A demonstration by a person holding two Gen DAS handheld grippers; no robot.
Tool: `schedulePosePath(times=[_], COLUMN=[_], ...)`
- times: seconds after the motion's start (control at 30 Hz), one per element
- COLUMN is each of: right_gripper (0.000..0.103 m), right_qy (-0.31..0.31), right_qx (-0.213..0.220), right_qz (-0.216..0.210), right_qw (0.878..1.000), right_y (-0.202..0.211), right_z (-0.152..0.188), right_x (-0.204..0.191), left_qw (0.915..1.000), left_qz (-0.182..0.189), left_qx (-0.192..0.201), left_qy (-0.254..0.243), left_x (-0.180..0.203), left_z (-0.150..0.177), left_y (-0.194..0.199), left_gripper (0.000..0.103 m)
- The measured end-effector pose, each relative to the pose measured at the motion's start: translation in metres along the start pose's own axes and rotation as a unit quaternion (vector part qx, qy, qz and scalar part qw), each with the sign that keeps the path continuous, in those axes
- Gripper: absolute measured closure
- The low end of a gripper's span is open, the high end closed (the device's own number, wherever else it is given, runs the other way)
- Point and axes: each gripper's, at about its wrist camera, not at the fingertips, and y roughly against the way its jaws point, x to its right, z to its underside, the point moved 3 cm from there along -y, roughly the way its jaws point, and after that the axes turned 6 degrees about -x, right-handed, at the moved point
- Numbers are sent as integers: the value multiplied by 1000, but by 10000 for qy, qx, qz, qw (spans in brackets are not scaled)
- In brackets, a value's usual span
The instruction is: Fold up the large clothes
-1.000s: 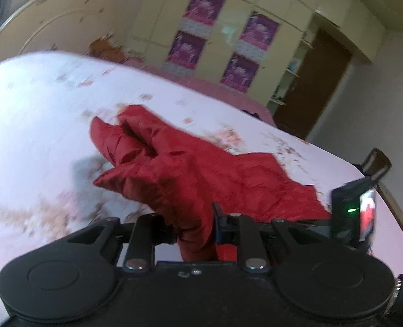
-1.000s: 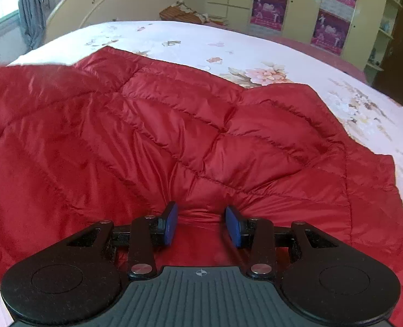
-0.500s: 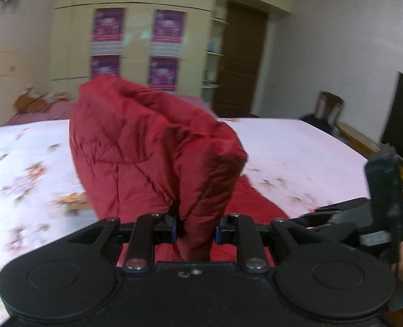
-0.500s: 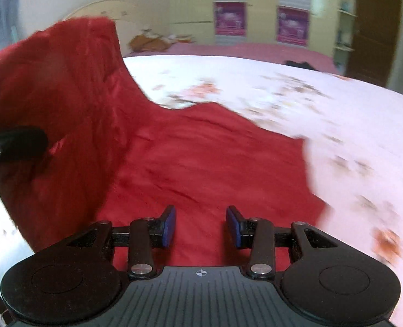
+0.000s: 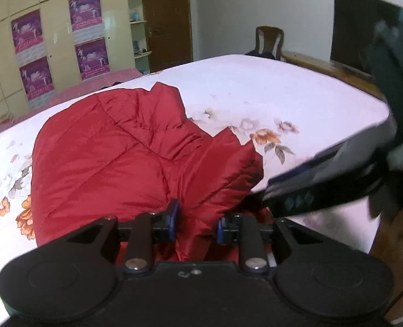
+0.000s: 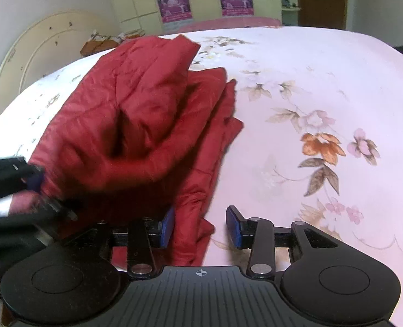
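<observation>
**Ana:** Jacket first: a red quilted one, bunched into a puffy heap on the near left part of the bed, with flatter layers spread under it toward the right.

**Ben:** Who has hold of it?

**Ana:** The left gripper has a fold of the red cloth between its blue pads, and its jaws are opening at this moment; the fabric fills the gap, touching both pads. In the right wrist view that same gripper shows at the near left edge, blurred, against the heap.

**Ben:** And the other one?

**Ana:** The right gripper stands moderately wide. A red edge of the jacket lies against its left pad; the right pad is over bare sheet, so nothing is pinched there.

**Ben:** What lies around it?

**Ana:** The sheet is pale pink with printed flowers. Far behind it stands a cream wardrobe with purple posters, a dark door to its right, and a wooden chair by the far right wall. A rounded headboard sits at far left.
</observation>
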Motion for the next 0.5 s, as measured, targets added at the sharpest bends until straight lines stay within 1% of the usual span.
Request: schedulePosePath(times=[0.03,0.07,0.1,0.13,0.17,0.2,0.23,0.33,0.5], right_gripper=[62,62,62,60,48,31,28,28,28], right_qy=[-46,-124,-199,-267,-334,-397,-423,-404,-568], right_qx=[17,58,103,162,257,382,518,770,977], right_qz=[8,10,12,8,-33,-80,-126,-276,-930], right_qw=[10000,9999,9997,9995,9991,9985,9977,9958,9892], right_y=[3,9,13,18,25,32,40,56,70], right_z=[-2,-2,1,-2,-3,-6,-9,-18,-34], right_x=[2,6,14,17,20,22,22,20,5], left_qw=[10000,10000,10000,9999,9997,9996,9995,9987,9948], left_qz=[1,31,72,135,214,249,261,320,229], left_qx=[12,21,22,14,19,61,120,195,401], left_qy=[-2,14,41,64,105,133,153,335,905], left_x=[0,0,-1,0,-1,1,2,-4,-33], left_z=[2,3,3,2,2,-3,-2,2,6], left_y=[1,4,7,9,13,20,26,40,70], left_gripper=[70,68,61,48,40,32,32,32,32])
